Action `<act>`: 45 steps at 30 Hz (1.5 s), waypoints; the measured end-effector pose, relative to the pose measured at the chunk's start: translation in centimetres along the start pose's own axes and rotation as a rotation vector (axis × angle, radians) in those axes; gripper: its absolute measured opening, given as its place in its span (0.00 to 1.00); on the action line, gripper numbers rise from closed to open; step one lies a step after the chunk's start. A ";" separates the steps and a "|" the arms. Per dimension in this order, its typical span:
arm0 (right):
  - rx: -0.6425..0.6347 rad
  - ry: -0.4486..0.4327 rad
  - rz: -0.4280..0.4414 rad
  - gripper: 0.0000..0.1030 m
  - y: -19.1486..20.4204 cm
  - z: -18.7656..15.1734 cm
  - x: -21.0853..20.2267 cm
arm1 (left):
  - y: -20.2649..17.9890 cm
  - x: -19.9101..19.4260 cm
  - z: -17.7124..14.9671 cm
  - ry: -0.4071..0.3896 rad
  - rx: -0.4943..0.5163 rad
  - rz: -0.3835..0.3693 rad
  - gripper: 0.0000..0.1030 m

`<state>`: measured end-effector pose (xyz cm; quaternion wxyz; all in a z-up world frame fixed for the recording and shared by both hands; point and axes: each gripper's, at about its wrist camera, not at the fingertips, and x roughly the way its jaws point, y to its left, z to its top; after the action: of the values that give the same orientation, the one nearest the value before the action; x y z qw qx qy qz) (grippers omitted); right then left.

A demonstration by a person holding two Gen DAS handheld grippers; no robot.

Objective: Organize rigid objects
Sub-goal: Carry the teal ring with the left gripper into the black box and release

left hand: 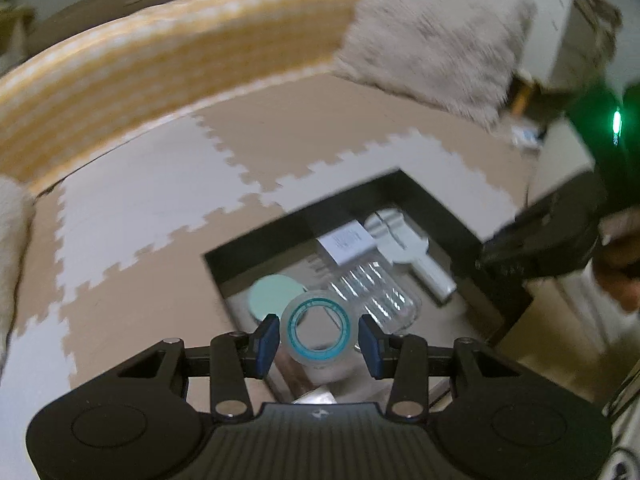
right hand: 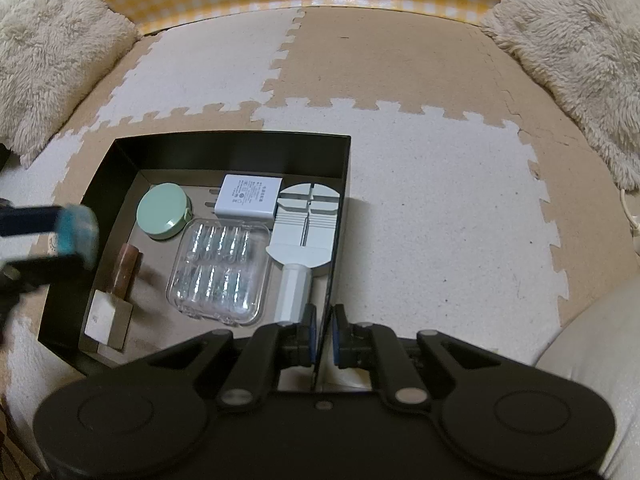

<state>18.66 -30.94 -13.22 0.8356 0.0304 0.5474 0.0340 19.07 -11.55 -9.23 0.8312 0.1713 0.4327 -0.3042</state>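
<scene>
While the left claw [left hand: 319, 339] is holding the tape roll [left hand: 319, 333] between its blue pads over the black box [right hand: 120, 168], the right claw [right hand: 323, 334] is pinching the box's near right wall, jaws nearly closed on it. Box is sitting on the foam floor mat [right hand: 440, 200]. Inside it are lying a green round case [right hand: 163, 211], white charger [right hand: 249, 197], clear plastic case [right hand: 221, 268], pale watch-link tool [right hand: 302, 236] along the right wall, and a brown bottle with white cap [right hand: 116, 296] at left.
</scene>
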 end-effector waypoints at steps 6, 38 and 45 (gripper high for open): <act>-0.004 0.001 -0.001 0.08 0.0 0.0 0.0 | -1.3 3.3 -0.4 0.069 0.121 0.045 0.43; -0.003 0.000 0.000 0.08 0.1 0.0 0.1 | -0.6 3.1 -0.6 0.067 0.101 -0.062 0.85; -0.002 0.000 0.000 0.08 0.1 0.0 0.1 | -0.6 2.0 -0.3 0.049 0.071 -0.071 0.88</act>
<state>18.70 -30.88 -13.26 0.8356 0.0295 0.5475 0.0348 19.36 -12.56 -11.11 0.8025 0.1925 0.4476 -0.3444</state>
